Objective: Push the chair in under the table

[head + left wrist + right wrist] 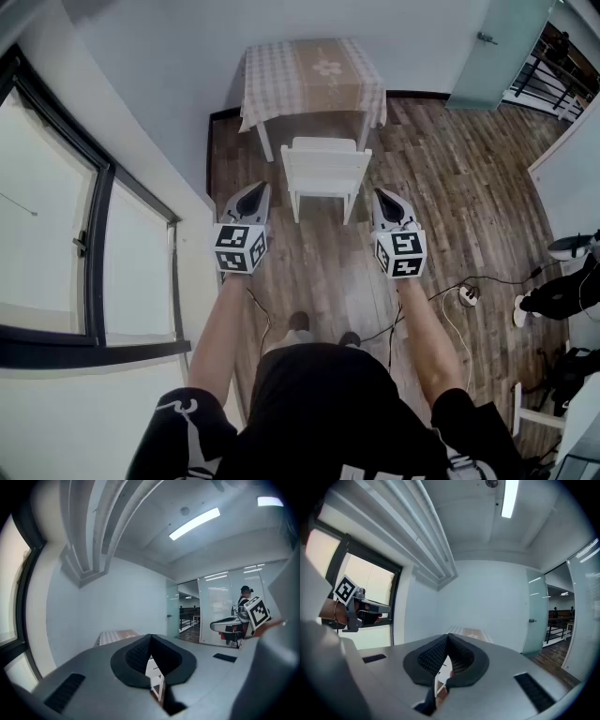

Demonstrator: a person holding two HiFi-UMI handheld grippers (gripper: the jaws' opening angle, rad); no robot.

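Both tools are clenched with nothing between the jaws: the left tool [257, 190] and the right tool [384, 199] hang level on either side of the white chair [325, 169], near its back but apart from it. The chair stands on the wooden floor [450, 178], its back toward me, just before the counter [314, 75] and not yet under it.

I think several things can go wrong. If I press with the closed tips high on the back, the chair may tip forward instead of sliding. If one tool pushes more than the other, the chair turns and a leg can hit a counter leg. The smooth back gives the tips little hold, so they may slip off. The hanging tablecloth [272, 108] may also catch on the chair.
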